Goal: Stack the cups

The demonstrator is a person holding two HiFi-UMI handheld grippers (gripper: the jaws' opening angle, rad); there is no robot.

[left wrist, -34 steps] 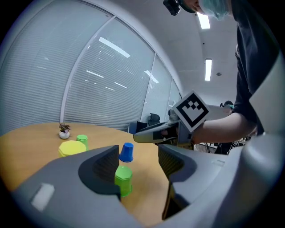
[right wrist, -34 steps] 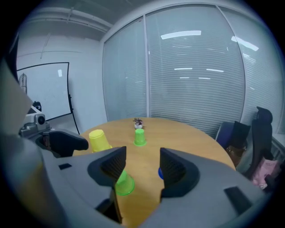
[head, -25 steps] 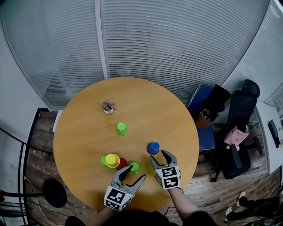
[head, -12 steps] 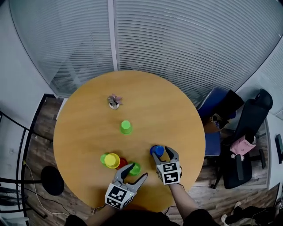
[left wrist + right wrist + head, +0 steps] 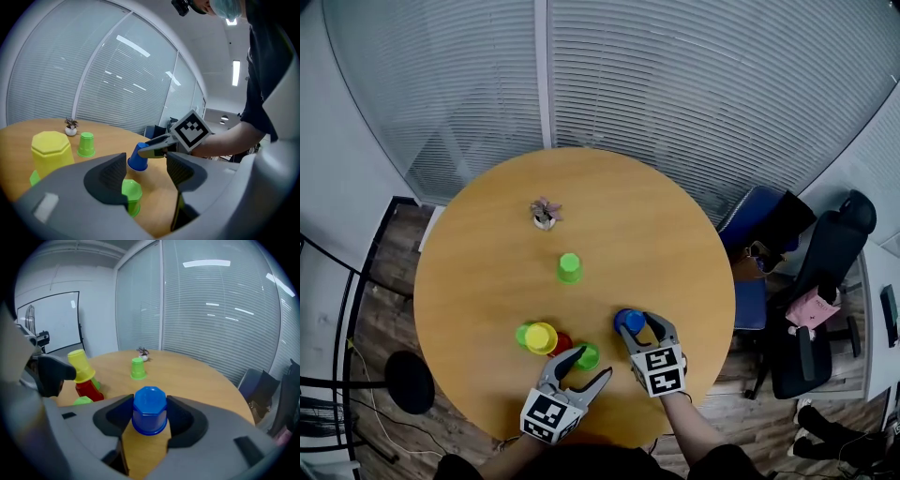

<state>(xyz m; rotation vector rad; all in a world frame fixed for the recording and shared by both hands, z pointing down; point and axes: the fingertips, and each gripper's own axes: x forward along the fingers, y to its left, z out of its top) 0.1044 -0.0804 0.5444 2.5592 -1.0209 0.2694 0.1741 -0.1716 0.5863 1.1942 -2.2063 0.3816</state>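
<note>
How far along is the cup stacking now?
Done: only the yellow cup seems to sit on another. In hand: the right tongs bracket the blue cup on the table; grip unclear. To do: the red cup, far green cup and near green cup stand unstacked.

Blue cup (image 5: 628,321) upside down on bench (image 5: 487,244), snug between jaws of right hand-held gripper (image 5: 635,322), lone green cup (image 5: 569,267) inverted mid-bench, yellow cup (image 5: 540,337), red cup (image 5: 561,344), left green cup (image 5: 523,333) and near green cup (image 5: 587,355) clustered together.
</note>
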